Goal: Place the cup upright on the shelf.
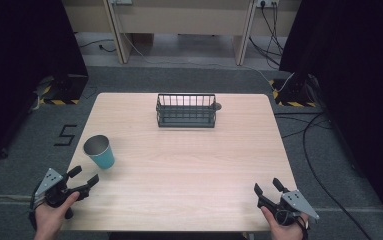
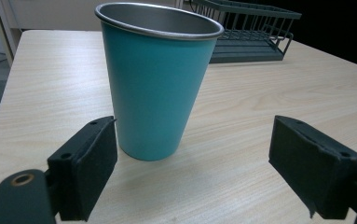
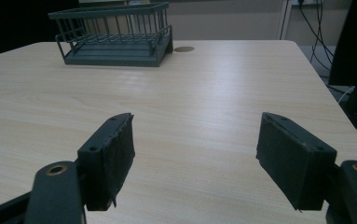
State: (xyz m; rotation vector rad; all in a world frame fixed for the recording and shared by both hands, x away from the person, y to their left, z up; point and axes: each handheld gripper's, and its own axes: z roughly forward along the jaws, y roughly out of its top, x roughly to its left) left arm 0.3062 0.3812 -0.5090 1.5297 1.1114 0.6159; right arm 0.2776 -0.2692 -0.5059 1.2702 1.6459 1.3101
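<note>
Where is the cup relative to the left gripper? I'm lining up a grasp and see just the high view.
Observer: The teal cup stands upright just ahead of the left gripper, closer to one of its fingers, which does not touch it.
Operator: Is anything in the cup?
Observer: The left gripper view shows a bare metal inner wall near the rim; the bottom is hidden.
Operator: And the right gripper?
Observer: The right gripper is open over bare table, pointing toward the wire rack.
</note>
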